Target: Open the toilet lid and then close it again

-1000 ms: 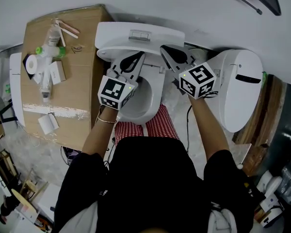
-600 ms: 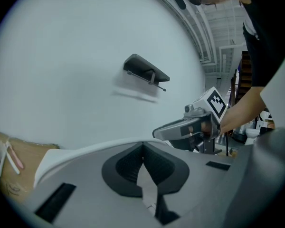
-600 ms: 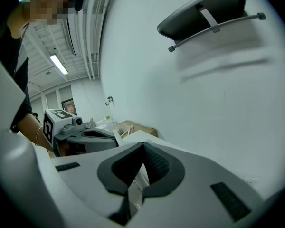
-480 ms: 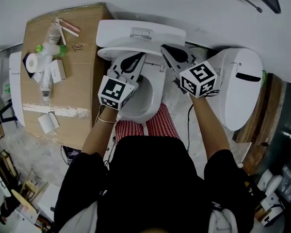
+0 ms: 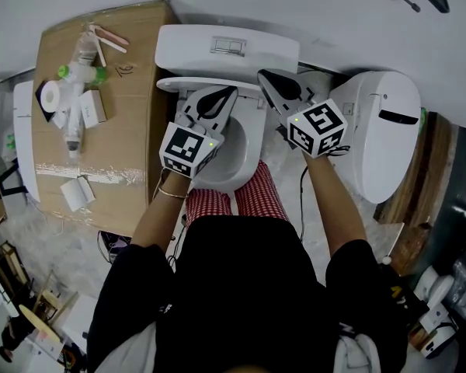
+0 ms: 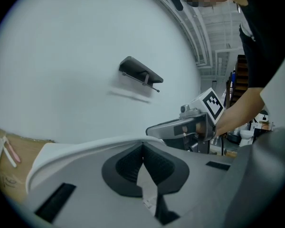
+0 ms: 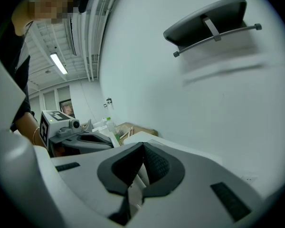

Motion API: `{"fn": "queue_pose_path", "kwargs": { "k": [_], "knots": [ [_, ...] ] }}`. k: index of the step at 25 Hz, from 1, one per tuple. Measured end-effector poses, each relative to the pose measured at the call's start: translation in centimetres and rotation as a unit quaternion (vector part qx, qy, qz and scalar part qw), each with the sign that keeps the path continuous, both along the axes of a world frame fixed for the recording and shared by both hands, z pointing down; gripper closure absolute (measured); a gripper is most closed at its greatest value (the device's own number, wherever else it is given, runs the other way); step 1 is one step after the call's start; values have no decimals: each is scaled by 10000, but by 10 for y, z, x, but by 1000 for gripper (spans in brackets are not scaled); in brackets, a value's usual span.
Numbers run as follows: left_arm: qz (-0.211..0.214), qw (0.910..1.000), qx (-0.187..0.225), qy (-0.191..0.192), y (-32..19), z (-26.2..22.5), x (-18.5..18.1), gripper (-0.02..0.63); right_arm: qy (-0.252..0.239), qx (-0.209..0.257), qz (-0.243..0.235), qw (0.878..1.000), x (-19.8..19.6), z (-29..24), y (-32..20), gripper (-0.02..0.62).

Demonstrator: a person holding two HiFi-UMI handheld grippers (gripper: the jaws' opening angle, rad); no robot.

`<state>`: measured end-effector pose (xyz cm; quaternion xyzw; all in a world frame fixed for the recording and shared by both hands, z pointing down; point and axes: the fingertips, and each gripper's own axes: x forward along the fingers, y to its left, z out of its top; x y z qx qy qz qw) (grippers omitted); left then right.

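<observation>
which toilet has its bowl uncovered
The middle toilet, the one with the flush tank behind it: its bowl lies open. The right toilet is shut.

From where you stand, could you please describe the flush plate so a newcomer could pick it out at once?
Start at the white toilet between the cardboard box and the second toilet; its tank sits against the wall. The flush plate is the small silver rectangle centred on the tank's top, the only metallic thing there.
</observation>
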<state>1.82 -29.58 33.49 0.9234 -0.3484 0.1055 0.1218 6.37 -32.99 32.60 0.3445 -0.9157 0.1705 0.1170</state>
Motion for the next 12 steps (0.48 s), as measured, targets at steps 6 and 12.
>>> {"fn": "queue_pose_path", "kwargs": {
  "k": [6, 12],
  "knots": [
    [86, 10000, -39, 19, 17, 2, -1, 603, 79, 55, 64, 9999, -2, 2, 13, 577],
    [75, 10000, -36, 52, 28, 1, -7, 603, 176, 116, 170, 9996, -4, 1, 22, 577]
  ]
}}
